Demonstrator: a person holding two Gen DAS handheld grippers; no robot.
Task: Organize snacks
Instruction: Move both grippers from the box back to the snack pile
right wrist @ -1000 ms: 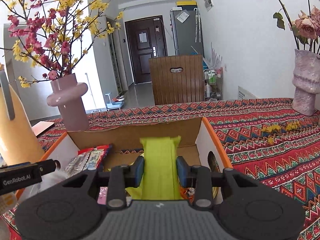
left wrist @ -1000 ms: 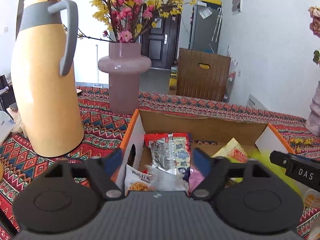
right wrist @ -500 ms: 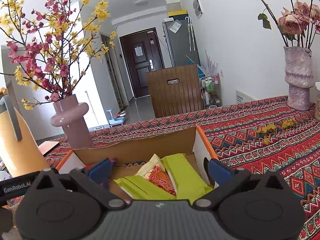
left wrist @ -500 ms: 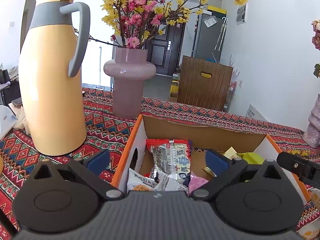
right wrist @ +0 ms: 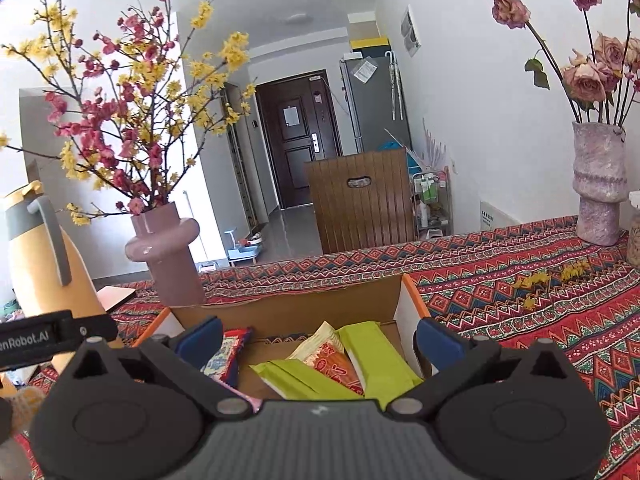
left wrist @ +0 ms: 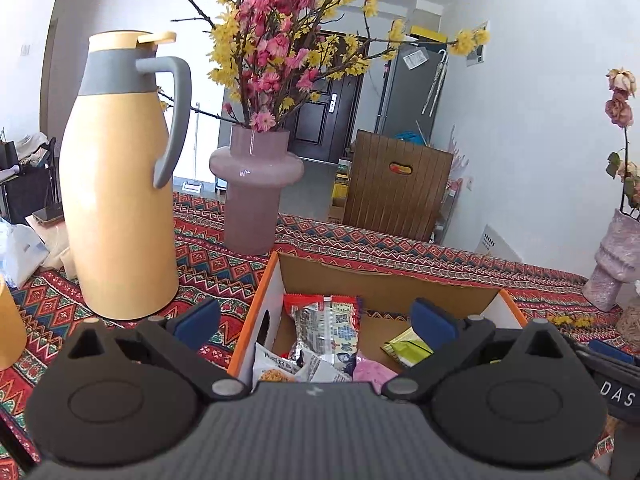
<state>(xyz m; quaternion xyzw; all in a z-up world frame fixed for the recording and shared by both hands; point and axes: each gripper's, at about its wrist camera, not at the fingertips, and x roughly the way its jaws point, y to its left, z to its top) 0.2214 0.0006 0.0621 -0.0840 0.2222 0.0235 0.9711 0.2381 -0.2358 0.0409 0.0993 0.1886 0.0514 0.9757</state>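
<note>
**Both grippers spread wide above the snack box**

From the left wrist view, we see the left gripper (left wrist: 316, 320) with its blue pads set far apart and nothing between them. Below and just ahead of it sits the cardboard box (left wrist: 380, 280) on the patterned tablecloth (left wrist: 208, 256). The left pad hangs outside the box's orange-edged left wall, the right pad over its inside. In the box, a silver packet with a red top (left wrist: 326, 324) leans upright near the left wall; in front of it lie a white packet (left wrist: 274, 368) and a pink packet (left wrist: 370, 372). A green packet (left wrist: 408, 347) lies further right, close beneath the right pad. A yellow thermos jug (left wrist: 120, 208) and a mauve vase of blossoms (left wrist: 254, 192) stand to the box's left.

From the right wrist view, we see the right gripper (right wrist: 318, 340) likewise wide, gripping nothing. The same box (right wrist: 288, 310) lies below it, its right wall near the right pad. Two green packets (right wrist: 378, 356) and an orange-and-cream packet (right wrist: 332, 354) lie loose between the pads but lower, untouched. At the left edge, part of the other gripper's black body shows.
</note>
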